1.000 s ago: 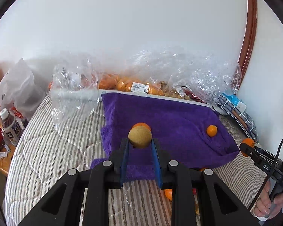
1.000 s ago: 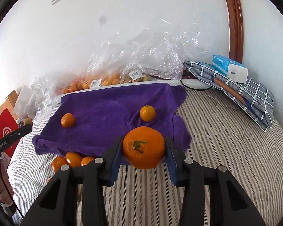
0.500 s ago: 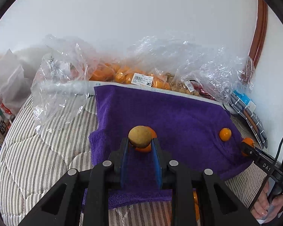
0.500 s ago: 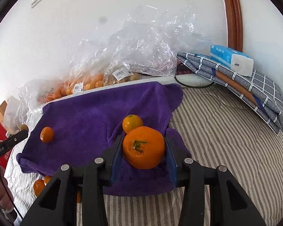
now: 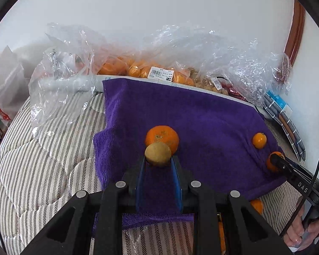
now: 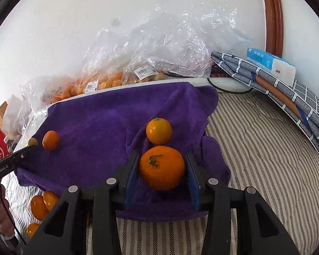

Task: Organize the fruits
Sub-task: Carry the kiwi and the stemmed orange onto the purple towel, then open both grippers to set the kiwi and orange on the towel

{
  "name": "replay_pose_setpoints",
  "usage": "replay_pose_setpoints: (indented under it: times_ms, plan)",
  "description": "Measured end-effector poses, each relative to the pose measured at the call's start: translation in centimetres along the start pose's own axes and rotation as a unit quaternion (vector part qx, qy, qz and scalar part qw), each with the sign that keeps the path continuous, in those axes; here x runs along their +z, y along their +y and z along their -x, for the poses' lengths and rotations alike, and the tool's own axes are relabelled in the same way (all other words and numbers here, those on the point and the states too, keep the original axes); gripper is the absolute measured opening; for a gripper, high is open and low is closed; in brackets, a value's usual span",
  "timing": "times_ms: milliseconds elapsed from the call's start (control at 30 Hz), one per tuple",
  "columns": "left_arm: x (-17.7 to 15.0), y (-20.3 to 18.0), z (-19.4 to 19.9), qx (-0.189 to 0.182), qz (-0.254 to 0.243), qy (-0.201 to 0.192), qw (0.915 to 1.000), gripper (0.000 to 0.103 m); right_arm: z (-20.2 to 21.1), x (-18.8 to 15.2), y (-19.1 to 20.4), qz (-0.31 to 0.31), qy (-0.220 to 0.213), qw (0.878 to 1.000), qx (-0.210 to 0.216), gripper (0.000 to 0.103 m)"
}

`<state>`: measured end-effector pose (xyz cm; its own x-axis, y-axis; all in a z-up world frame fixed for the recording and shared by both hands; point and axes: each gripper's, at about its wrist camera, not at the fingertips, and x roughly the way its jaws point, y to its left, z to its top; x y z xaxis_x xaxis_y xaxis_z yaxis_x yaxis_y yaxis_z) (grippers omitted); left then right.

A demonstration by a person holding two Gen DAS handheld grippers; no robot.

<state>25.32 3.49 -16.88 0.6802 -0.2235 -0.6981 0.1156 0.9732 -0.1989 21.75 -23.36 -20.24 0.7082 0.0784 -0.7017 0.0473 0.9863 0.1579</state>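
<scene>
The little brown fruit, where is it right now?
The little brown fruit is pinched at the tips of the left claw, over the purple towel, just in front of an orange lying there.

The right gripper (image 6: pixel 162 170) clamps a large mandarin (image 6: pixel 161 167) over the purple towel (image 6: pixel 95 123). A smaller orange (image 6: pixel 158 131) lies on the towel just beyond it; another orange (image 6: pixel 50 139) sits near the towel's left edge.

A home bedroom: striped quilted mattress (image 6: pixel 255 148), folded bedding (image 6: pixel 287 97), tissue pack (image 6: pixel 270 62).
</scene>
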Motion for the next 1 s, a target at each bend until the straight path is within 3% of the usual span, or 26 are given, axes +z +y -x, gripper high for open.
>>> replay_pose_setpoints:
  times_ms: [67,233,300,367,400,600,867,1000]
  plan:
    - [0.0,0.0,-0.1,-0.014,0.006,0.004,0.9999,0.023,0.4,0.0,-0.2,-0.005,-0.010,1.000,0.000,0.043]
    - [-0.2,0.0,-0.2,0.000,0.004,0.003,1.0000,0.023,0.8,0.1,-0.1,0.001,-0.019,1.000,-0.003,0.044]
    - [-0.2,0.2,-0.2,-0.006,0.009,0.006,0.9999,0.023,0.8,0.1,0.1,0.004,-0.021,1.000,-0.008,0.050]
    - [-0.3,0.1,-0.1,0.002,0.006,0.004,1.0000,0.023,0.9,0.0,0.1,0.002,-0.022,1.000,-0.010,0.064]
    - [-0.3,0.0,0.0,0.008,0.003,0.001,1.0000,0.023,1.0,0.0,0.1,0.001,-0.024,1.000,-0.011,0.065]
    - [-0.3,-0.2,0.1,0.010,-0.003,0.000,0.9999,0.025,1.5,-0.1,-0.4,-0.011,-0.034,0.999,-0.003,0.065]
    - [-0.1,0.2,1.4,0.003,0.013,-0.021,0.9997,0.037,4.3,-0.5,1.1,0.020,-0.050,0.997,-0.048,0.065]
    - [-0.2,0.2,2.7,0.024,0.005,-0.045,0.9987,0.039,5.9,-0.9,1.4,0.003,-0.026,0.998,-0.054,0.068]
